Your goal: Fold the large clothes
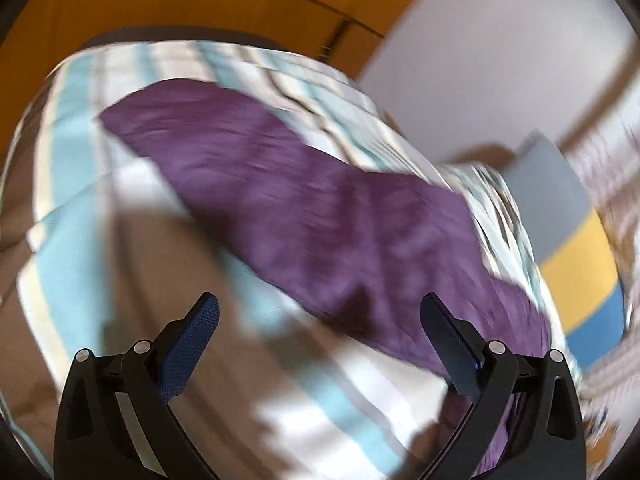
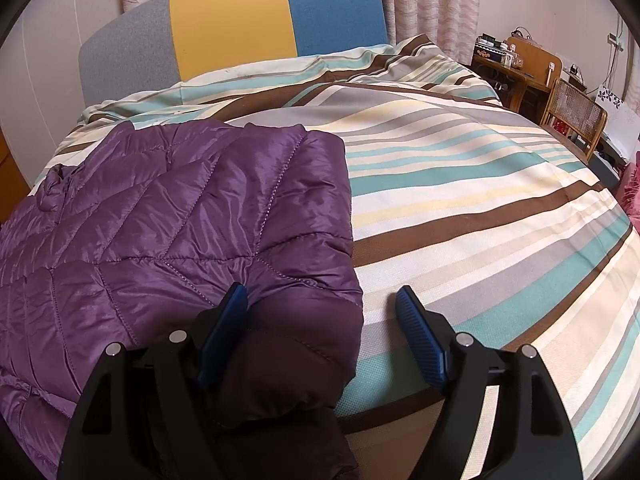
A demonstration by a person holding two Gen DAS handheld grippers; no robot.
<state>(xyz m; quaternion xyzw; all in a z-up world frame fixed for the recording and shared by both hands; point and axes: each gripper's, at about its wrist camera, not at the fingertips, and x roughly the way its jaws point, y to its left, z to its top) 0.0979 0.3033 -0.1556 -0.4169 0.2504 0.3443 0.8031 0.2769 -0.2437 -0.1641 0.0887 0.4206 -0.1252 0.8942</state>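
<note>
On the bed (image 2: pixel 460 184), over its striped cover of teal, brown, cream and grey, I see the purple quilted jacket (image 2: pixel 168 216) lying spread toward the left side in my right wrist view, its straight edge running down toward the near end of the bed. My right tool (image 2: pixel 322 300) sits at the jacket's near corner with its jaws standing apart: the left blue pad rests against the padded fabric, which bulges up between the fingers, while the right pad is clear of it, over the bare striped cover. Nothing is pinched, so I read that tool as released. Behind the bed stands a headboard (image 2: pixel 224 28) in grey, yellow and blue panels, with patterned curtains (image 2: pixel 424 4) past it and a wooden desk (image 2: pixel 520 68) and a chair (image 2: pixel 576 116) off to the right.

My left wrist view is heavily smeared. I can make out the jacket (image 1: pixel 320 208) as a long purple band lying diagonally across the striped bed (image 1: pixel 80 160). My left tool (image 1: pixel 320 308) is spread wide with nothing between its blue pads, above the near edge of the jacket; whether it touches the fabric I cannot tell.
</note>
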